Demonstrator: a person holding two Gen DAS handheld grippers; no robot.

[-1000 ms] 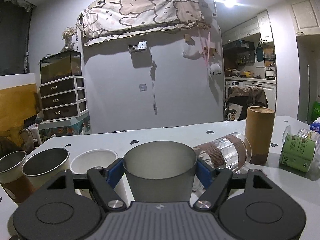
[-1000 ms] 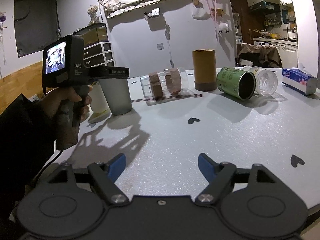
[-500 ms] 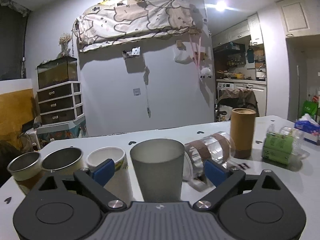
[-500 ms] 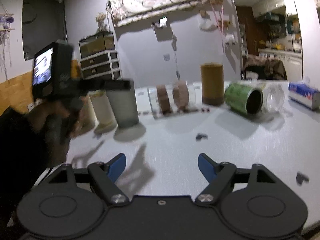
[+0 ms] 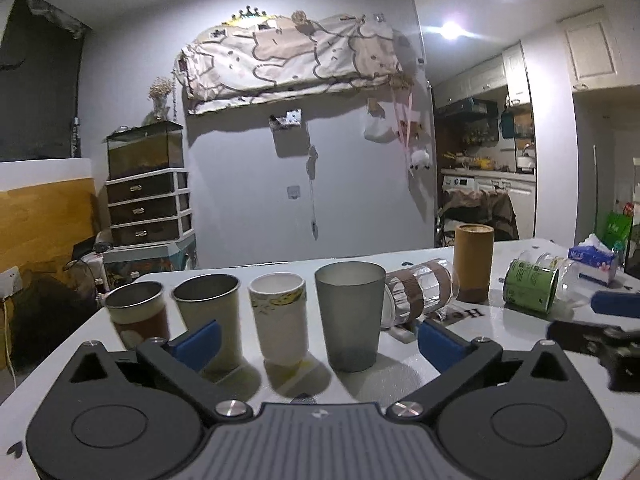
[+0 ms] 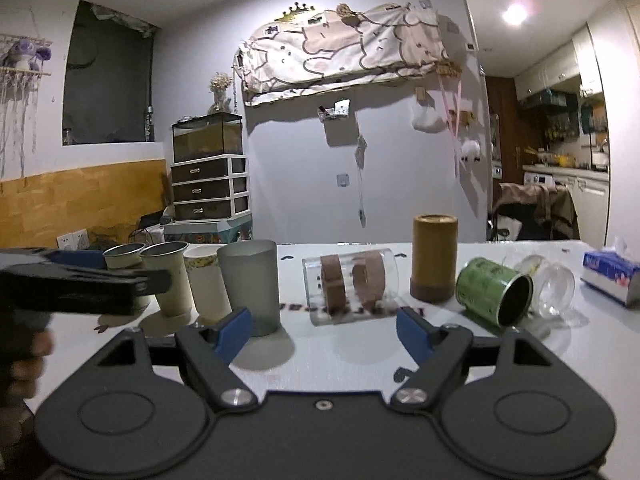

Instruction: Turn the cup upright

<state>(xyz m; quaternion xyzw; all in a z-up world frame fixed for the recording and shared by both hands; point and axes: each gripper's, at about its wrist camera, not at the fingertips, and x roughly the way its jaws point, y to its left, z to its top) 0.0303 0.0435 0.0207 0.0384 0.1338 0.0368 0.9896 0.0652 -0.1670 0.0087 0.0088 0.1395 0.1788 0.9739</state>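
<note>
Nearest in the left wrist view, left claw [image 5: 316, 340] spread wide, blue pads clear of everything, gripping nothing. Just past it, standing upright in a row on the white counter [image 5: 520, 320]: grey frosted cup [image 5: 350, 316] mouth up, white paper cup [image 5: 282, 318] beside it on its left, then steel cup [image 5: 208, 312] partly behind the left pad, then brown-sleeved steel cup [image 5: 136, 312] at the row's end. To the right of the grey frosted cup, lying on its side, clear glass with brown bands [image 5: 420, 292], close against the grey cup. Behind that, tall tan cylinder [image 5: 473, 262] standing. Farther right, green can [image 5: 530, 286] on its side with a clear jar [image 5: 560, 268] behind it, and a tissue box [image 5: 592, 260] near the counter's far edge. At the right rim of the same view, blurred, right claw [image 5: 600, 320]. From the right wrist view, right claw open wide too, holding nothing, hovering over bare counter, with the banded glass lying crosswise straight ahead between its pads; grey frosted cup just beyond the left pad; green can open end toward the camera off to the right. Beyond the counter, a drawer unit [image 6: 210, 190] against the wall.
</note>
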